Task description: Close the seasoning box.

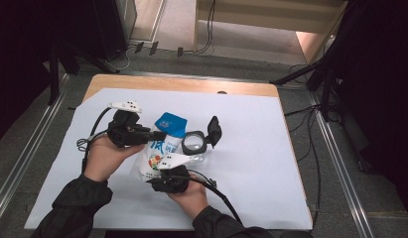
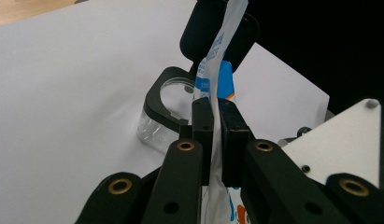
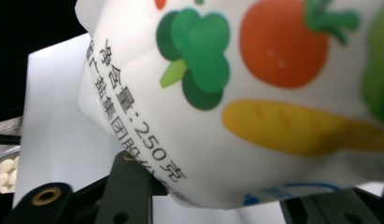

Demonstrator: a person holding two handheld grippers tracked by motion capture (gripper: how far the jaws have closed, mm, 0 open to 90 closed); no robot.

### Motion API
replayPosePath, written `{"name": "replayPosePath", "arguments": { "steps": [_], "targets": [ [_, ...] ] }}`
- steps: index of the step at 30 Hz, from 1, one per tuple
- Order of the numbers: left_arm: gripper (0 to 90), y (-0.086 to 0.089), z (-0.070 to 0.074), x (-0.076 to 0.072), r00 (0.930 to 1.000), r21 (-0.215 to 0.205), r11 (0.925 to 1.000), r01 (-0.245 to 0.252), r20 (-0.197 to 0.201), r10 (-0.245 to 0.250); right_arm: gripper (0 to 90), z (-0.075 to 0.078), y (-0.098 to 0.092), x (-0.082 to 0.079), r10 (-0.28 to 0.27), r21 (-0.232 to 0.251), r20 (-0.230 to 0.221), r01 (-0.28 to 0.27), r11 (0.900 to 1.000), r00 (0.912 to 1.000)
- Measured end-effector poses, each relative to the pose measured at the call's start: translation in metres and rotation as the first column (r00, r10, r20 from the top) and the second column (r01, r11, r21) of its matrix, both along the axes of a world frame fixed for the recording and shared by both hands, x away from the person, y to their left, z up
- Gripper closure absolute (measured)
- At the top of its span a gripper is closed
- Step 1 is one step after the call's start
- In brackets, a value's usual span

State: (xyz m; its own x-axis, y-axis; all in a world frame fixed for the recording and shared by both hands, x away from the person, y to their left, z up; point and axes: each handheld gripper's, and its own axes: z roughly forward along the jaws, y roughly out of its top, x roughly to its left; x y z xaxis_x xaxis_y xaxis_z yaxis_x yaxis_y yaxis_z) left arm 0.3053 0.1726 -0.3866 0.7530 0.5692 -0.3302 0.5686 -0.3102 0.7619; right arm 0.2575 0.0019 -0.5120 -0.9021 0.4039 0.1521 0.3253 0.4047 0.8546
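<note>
A soft white bag (image 1: 157, 148) with a blue top and printed vegetables hangs just above the table, near its middle. My left gripper (image 1: 159, 135) comes in from the left, shut on the bag's thin side edge. In the left gripper view both pads pinch that flat edge of the bag (image 2: 217, 84). From below, my right gripper (image 1: 164, 173) takes the bag's lower end between its jaws. The right gripper view looks close up at the bag (image 3: 236, 93), its bulging bottom sitting between the black fingers (image 3: 129, 186).
A clear round jar (image 1: 194, 144) with a black rim and an opened black flip lid (image 1: 214, 131) stands just right of the bag, also seen as the jar (image 2: 168, 107) beyond the left jaws. White paper (image 1: 251, 158) covers the wooden table (image 1: 181, 84).
</note>
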Motion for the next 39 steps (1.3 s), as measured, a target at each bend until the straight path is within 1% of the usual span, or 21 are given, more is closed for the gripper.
{"name": "replayPosePath", "arguments": {
  "steps": [2,3,5,11,12,15,17,18,20,21,22,23,24,25,26,29,32,34,36,37,39],
  "targets": [
    [88.6,-0.006,-0.002,0.002,1.0,0.012,0.9999,0.002,-0.006,-0.002,53.5,-0.001,-0.001,-0.001,-0.007,-0.006,0.001,0.007,1.0,1.0],
    [88.7,-0.006,-0.002,0.002,1.0,0.012,0.9999,0.002,-0.006,-0.002,53.5,-0.001,-0.002,-0.001,-0.013,-0.008,0.003,0.013,1.0,0.9999],
    [88.8,-0.007,-0.004,0.004,0.9999,0.017,0.9998,0.008,-0.008,-0.008,53.7,-0.002,-0.002,-0.001,-0.013,-0.01,0.001,0.013,1.0,0.9999],
    [88.7,-0.013,-0.009,0.011,0.9997,0.004,0.9999,0.015,-0.018,-0.015,57.7,-0.001,-0.005,-0.002,-0.008,0.007,-0.03,0.008,1.0,0.9995],
    [88.7,-0.014,-0.01,0.012,0.9996,0.001,0.9998,0.019,-0.022,-0.019,57.7,-0.001,-0.005,-0.002,-0.008,0.007,-0.03,0.008,1.0,0.9995],
    [87.3,-0.017,-0.015,0.015,0.9985,0.003,0.9995,0.031,-0.045,-0.03,58.6,-0.002,-0.007,-0.002,-0.008,0.018,-0.058,0.009,1.0,0.9983],
    [86.2,-0.018,-0.016,0.016,0.9982,0.007,0.9994,0.035,-0.049,-0.034,58.7,-0.004,-0.008,-0.001,-0.009,0.025,-0.07,0.01,1.0,0.9975],
    [86.2,-0.019,-0.017,0.016,0.9972,0.018,0.9989,0.044,-0.061,-0.043,58.7,-0.004,-0.008,-0.001,-0.009,0.025,-0.07,0.01,1.0,0.9975],
    [84.5,-0.02,-0.019,0.016,0.9972,0.034,0.9982,0.05,-0.058,-0.048,59.1,-0.006,-0.009,0.0,-0.02,0.033,-0.083,0.023,0.999,0.9964],
    [84.5,-0.021,-0.019,0.016,0.9967,0.033,0.9981,0.052,-0.063,-0.05,59.1,-0.006,-0.009,0.0,-0.02,0.033,-0.083,0.023,0.999,0.9964],
    [83.1,-0.02,-0.02,0.017,0.9947,0.033,0.9972,0.067,-0.081,-0.064,59.3,-0.007,-0.01,0.0,-0.022,0.034,-0.082,0.025,0.999,0.9964],
    [81.8,-0.02,-0.02,0.017,0.9947,0.033,0.9972,0.067,-0.081,-0.064,59.3,-0.007,-0.01,0.0,-0.022,0.034,-0.082,0.025,0.999,0.9964],
    [80.2,-0.02,-0.022,0.017,0.9918,0.051,0.9948,0.088,-0.098,-0.082,59.4,-0.007,-0.011,0.0,-0.023,0.049,-0.098,0.028,0.998,0.9949],
    [78.7,-0.02,-0.022,0.017,0.9918,0.051,0.9948,0.088,-0.098,-0.082,59.4,-0.007,-0.011,0.0,-0.023,0.049,-0.098,0.028,0.998,0.9949],
    [78.4,-0.019,-0.023,0.017,0.99,0.058,0.9934,0.099,-0.107,-0.092,59.8,-0.007,-0.013,0.002,-0.025,0.067,-0.119,0.033,0.997,0.9925],
    [78.3,-0.017,-0.022,0.017,0.9898,0.054,0.9936,0.1,-0.107,-0.094,60.3,-0.007,-0.014,0.002,-0.029,0.064,-0.114,0.036,0.997,0.9931],
    [77.3,-0.014,-0.019,0.017,0.9875,0.056,0.9924,0.11,-0.12,-0.103,60.8,-0.007,-0.015,0.003,-0.033,0.067,-0.115,0.041,0.997,0.9928],
    [78.2,-0.012,-0.018,0.017,0.9874,0.049,0.9928,0.11,-0.12,-0.103,61.3,-0.007,-0.016,0.004,-0.035,0.066,-0.115,0.043,0.997,0.9927],
    [84.9,-0.011,-0.017,0.016,0.9881,0.047,0.9936,0.102,-0.12,-0.096,61.3,-0.007,-0.016,0.004,-0.034,0.067,-0.114,0.042,0.997,0.9929],
    [84.9,-0.012,-0.017,0.016,0.9881,0.041,0.9943,0.099,-0.123,-0.093,61.3,-0.007,-0.016,0.004,-0.034,0.067,-0.114,0.042,0.997,0.9929],
    [88.8,-0.013,-0.017,0.016,0.9889,0.041,0.9947,0.095,-0.118,-0.089,61.2,-0.006,-0.016,0.003,-0.037,0.064,-0.11,0.044,0.997,0.9932]
  ]
}}
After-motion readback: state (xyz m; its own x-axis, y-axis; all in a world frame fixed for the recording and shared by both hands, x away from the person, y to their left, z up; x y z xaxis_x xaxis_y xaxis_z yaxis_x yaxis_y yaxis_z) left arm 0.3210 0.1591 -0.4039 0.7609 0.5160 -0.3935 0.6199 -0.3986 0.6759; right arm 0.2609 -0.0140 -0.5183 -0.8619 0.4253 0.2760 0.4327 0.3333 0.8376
